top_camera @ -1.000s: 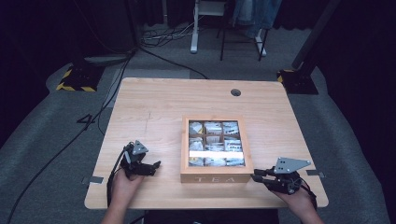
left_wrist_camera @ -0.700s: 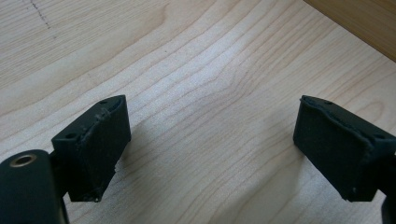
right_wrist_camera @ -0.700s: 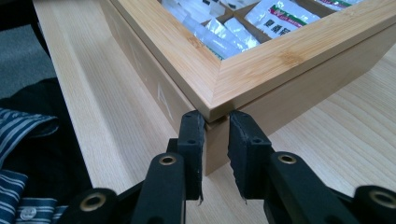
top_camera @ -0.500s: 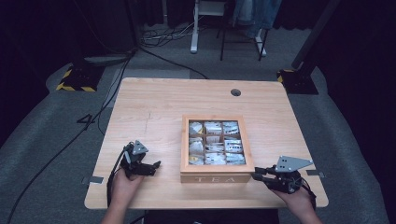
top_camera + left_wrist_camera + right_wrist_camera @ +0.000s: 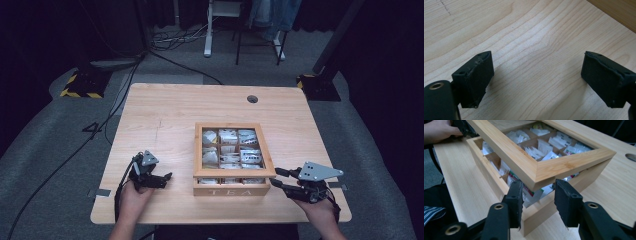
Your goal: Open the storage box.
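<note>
Right claw [image 5: 537, 195]: jaws just opening, spread around the square wooden glass-lidded tea box's [image 5: 233, 180] lifted lid corner, near surface's front edge.
Left claw [image 5: 536, 80]: spread, empty.
Advice: lift lid slowly, squarely.

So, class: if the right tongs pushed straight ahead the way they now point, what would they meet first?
Most likely the near corner of the raised glass-paned wooden lid of the wooden tea box; the right tongs, parted, straddle that corner, though depth is unclear.
</note>
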`<state>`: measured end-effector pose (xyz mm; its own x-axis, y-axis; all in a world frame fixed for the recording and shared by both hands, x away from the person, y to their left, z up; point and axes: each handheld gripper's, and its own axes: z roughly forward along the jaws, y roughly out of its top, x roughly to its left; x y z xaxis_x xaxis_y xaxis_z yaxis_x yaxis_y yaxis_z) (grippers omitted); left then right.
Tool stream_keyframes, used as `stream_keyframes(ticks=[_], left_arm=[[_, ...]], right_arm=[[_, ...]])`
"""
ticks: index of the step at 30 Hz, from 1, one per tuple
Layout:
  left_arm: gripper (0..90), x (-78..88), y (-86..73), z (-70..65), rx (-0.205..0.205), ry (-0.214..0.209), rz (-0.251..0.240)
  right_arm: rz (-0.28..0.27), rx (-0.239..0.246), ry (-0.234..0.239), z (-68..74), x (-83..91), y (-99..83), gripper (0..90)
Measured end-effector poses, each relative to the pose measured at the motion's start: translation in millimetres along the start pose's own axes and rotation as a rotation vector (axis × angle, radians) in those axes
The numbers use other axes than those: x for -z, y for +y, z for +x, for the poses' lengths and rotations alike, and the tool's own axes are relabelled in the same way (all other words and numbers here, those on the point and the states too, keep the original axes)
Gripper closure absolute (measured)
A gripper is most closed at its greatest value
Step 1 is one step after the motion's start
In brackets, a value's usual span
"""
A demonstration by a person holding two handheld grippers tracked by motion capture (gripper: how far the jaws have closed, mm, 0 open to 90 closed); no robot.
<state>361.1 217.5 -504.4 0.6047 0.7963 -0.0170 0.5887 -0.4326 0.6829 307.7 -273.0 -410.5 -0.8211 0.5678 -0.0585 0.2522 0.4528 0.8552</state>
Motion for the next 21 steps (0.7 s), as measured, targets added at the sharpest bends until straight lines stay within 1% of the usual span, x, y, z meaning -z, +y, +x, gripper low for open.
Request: stream_keyframes(ticks=[2, 3, 7, 10, 16, 19, 21], left_arm=[[11.6, 0.0, -0.2, -0.5, 0.007, -0.001, 0.000], [11.6, 0.0, -0.2, -0.5, 0.007, -0.001, 0.000], [11.6, 0.0, -0.2, -0.5, 0.007, -0.001, 0.000], [11.6, 0.0, -0.2, -0.5, 0.007, -0.001, 0.000], [11.6, 0.0, -0.2, -0.4, 0.006, -0.001, 0.000], [11.7, -0.1, -0.1, -0.2, 0.004, 0.000, -0.001], [11.6, 0.0, -0.1, -0.2, 0.003, 0.001, 0.000]], right_arm=[[-0.002, 0.004, -0.004, -0.4, 0.3, 2.1, 57.2], [-0.013, 0.009, -0.013, -1.1, 1.1, 6.0, 56.4], [-0.029, 0.002, -0.025, -3.6, 1.2, 13.0, 54.3], [-0.030, 0.002, -0.033, -4.3, 1.4, 16.3, 54.2], [-0.061, -0.009, -0.044, -12.4, 3.7, 31.9, 53.0], [-0.087, -0.012, -0.048, -17.0, 4.4, 40.1, 53.3], [-0.094, -0.013, -0.050, -18.9, 5.0, 43.2, 53.5]])
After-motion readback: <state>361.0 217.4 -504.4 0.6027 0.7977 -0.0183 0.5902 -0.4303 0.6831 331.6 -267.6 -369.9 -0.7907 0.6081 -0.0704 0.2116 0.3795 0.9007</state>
